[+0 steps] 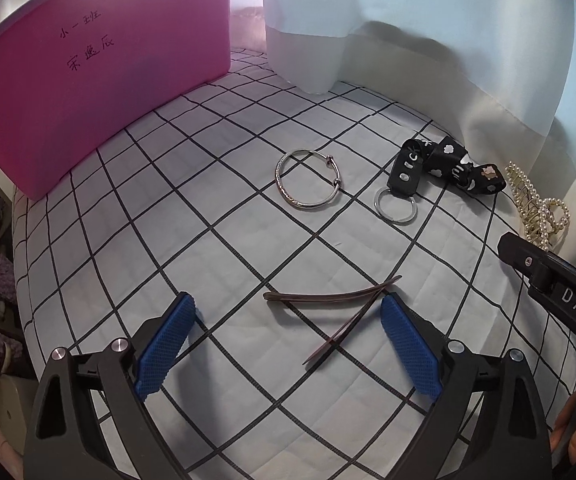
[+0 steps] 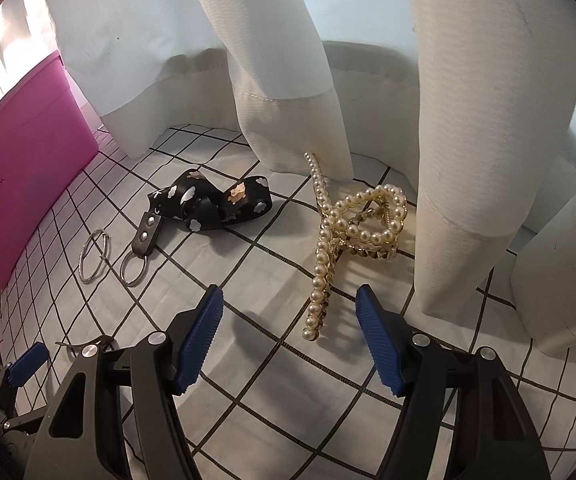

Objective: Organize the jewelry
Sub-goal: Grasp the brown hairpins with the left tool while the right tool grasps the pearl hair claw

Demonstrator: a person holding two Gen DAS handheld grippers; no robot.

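My left gripper (image 1: 288, 344) is open and empty, its blue pads either side of a brown hair clip (image 1: 330, 312) lying on the checked cloth. A silver bangle (image 1: 309, 179) lies beyond it. A black strap keychain (image 1: 440, 168) with a key ring lies to the right, also in the right wrist view (image 2: 204, 204). My right gripper (image 2: 290, 344) is open and empty, just short of a pearl hair claw (image 2: 352, 236). The bangle shows at the left in the right wrist view (image 2: 94, 255). The pink box (image 1: 100, 80) stands at the back left.
White curtains (image 2: 468, 140) hang down onto the cloth behind the jewelry. The checked cloth (image 1: 208, 220) covers the whole surface. The right gripper's body (image 1: 560, 292) shows at the right edge of the left wrist view. Clutter lies off the left edge.
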